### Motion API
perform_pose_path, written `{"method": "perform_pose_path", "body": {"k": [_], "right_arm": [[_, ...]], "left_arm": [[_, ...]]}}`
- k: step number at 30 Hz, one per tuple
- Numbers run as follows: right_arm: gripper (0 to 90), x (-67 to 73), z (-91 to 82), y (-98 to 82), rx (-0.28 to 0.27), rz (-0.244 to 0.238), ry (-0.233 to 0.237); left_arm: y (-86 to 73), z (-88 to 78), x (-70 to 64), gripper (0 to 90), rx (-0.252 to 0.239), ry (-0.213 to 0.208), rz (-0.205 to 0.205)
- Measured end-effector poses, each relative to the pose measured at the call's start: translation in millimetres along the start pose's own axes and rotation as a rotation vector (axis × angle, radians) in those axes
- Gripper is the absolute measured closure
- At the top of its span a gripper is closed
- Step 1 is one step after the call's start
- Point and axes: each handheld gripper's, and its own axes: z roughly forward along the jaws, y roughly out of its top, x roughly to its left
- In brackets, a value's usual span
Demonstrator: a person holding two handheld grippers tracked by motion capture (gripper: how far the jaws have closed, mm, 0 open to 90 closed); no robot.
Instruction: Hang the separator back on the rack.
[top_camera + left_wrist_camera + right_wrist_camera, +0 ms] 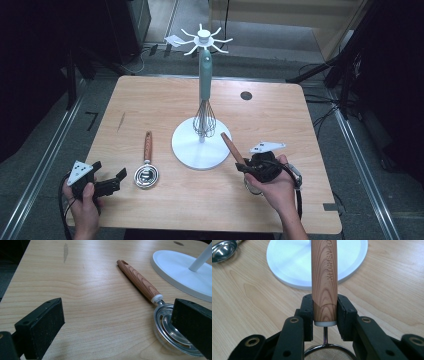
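Trouble could come: our right gripper (325, 315) squeezes the strainer (324, 277) handle; swinging it might bump the near whisk (204, 120).

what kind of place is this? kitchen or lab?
Likely a lab or recording setup, not a kitchen: a bare wooden table on a floor with metal rails and loose cables, dark equipment around it, and kitchen utensils staged around a white hanging stand.
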Motion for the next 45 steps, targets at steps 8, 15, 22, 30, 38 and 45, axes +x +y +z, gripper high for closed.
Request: {"method": "perform_pose_path", "body": {"k": [8, 15, 22, 30, 38, 45], "right_arm": [[71.4, 0.6, -6.0, 0.9, -0.101, 0.034, -0.003], [71.5, 4.3, -11.0, 1.8, -0.167, 0.025, -0.013], [71.5, 5.5, -14.2, 1.6, -0.205, 0.028, -0.009], [71.5, 8.0, -19.9, 1.8, -0.280, 0.028, -0.031], [71.5, 8.0, -25.4, 1.9, -0.333, 0.034, -0.043], [71.5, 10.8, -32.2, 4.2, -0.399, 0.018, -0.040]], "left_arm": [[0.0, -0.1, 0.1, 0.0, 0.002, 0.000, -0.001], [0.0, 0.0, 0.1, 0.0, 0.001, 0.001, -0.001], [0.1, -0.1, 0.1, 0.0, 0.002, 0.000, -0.001], [0.0, -0.1, 0.1, 0.0, 0.002, 0.000, -0.001], [0.0, -0.2, -0.3, 0.0, 0.001, 0.003, 0.002], [-0.4, -0.7, -0.2, 0.0, -0.002, 0.001, -0.004]]}}
